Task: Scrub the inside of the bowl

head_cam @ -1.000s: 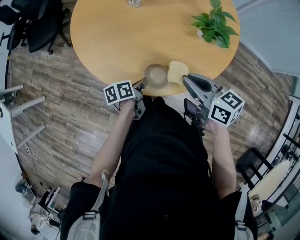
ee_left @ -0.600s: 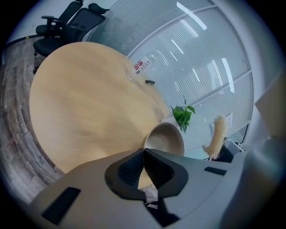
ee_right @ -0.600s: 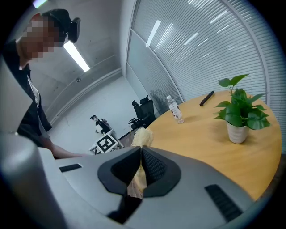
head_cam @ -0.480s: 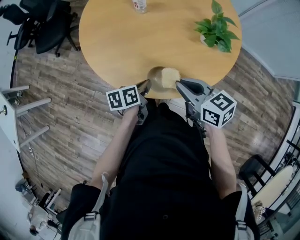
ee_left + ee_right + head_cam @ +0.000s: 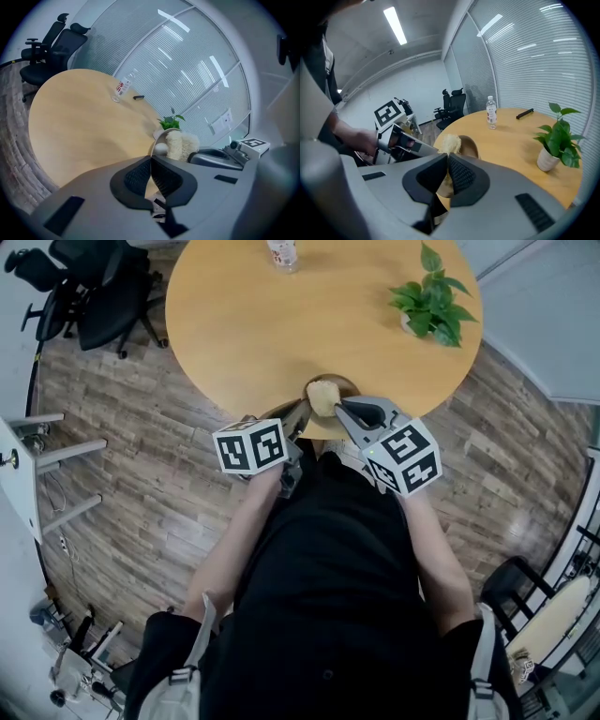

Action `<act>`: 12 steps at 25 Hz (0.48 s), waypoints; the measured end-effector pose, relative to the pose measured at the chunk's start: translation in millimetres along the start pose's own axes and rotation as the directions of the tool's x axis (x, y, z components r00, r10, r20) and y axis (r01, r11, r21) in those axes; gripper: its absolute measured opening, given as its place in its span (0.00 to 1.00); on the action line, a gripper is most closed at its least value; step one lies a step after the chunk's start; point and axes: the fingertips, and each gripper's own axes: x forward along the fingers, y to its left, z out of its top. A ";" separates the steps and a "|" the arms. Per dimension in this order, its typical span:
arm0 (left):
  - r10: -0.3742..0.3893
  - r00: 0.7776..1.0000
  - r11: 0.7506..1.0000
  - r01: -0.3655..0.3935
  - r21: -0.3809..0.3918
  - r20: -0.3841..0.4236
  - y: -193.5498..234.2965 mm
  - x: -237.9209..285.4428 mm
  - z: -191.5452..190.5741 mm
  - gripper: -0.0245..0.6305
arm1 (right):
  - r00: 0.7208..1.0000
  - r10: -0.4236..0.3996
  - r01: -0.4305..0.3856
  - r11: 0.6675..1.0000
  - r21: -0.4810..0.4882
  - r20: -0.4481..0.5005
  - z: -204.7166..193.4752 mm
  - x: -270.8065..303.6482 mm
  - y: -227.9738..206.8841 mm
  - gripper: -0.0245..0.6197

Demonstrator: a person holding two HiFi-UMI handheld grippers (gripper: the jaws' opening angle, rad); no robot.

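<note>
**Grippers, 2.** The left gripper (image 5: 151,159) has its jaws pressed together on the thin rim of the bowl. The right gripper (image 5: 446,157) has its jaws nipped onto the sponge. Each carries one marker cube (image 5: 250,447) with black-and-white squares (patterns only, no words).

**Bowl, 1.** The brown bowl (image 5: 345,388) is at the near edge of the table, just in front of the person. It is tipped up on its side, with the hollow facing the right gripper. Whether it touches the tabletop cannot be told.

**Sponge, 1.** The sponge (image 5: 322,396) is pale yellow and fibrous, and it sits inside the bowl's hollow.

**Table, 1.** The table (image 5: 244,324) is round with a light wood top.

**Potted plant, 1.** The potted plant (image 5: 431,294) is green and stands in a white pot at the far right of the tabletop.

**Bottle, 1.** The bottle (image 5: 284,251) is clear plastic and stands upright at the far edge. Its label is red and white, with print too small to read.

**Dark slim object, 1.** The dark slim object (image 5: 525,113) lies flat near the bottle (kind not clear).

**Office chairs, 2.** The black office chairs (image 5: 94,292) stand on castors, off the table's far left.

**Surface and room.** The floor (image 5: 122,474) is grey-brown wood plank. A glass wall (image 5: 187,75) with horizontal blinds curves behind the table. A strip light (image 5: 396,26) runs along the ceiling. Small notices on the wall by the blinds are illegible.

**Person, 1.** The person (image 5: 328,615) wears black clothing.
</note>
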 end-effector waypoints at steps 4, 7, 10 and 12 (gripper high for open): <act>0.010 1.000 0.999 -0.011 0.034 0.013 -6.4 -6.3 -0.6 0.06 | 0.995 -0.085 0.082 0.995 -0.058 -0.055 -5.2 7.4 -0.1 0.08; 0.020 0.999 0.999 -0.021 0.045 0.024 -7.4 -9.6 1.0 0.06 | 0.990 -0.117 0.111 0.990 -0.083 -0.076 -4.9 10.9 1.1 0.08; 0.029 0.999 0.998 -0.031 0.053 0.036 -6.8 -12.6 2.1 0.06 | 0.988 -0.118 0.105 0.985 -0.134 -0.097 -4.6 14.3 9.3 0.08; 0.034 0.999 0.998 -0.036 0.054 0.041 -5.4 -13.6 2.3 0.06 | 0.986 -0.112 0.087 0.978 -0.192 -0.123 -9.0 16.2 13.8 0.08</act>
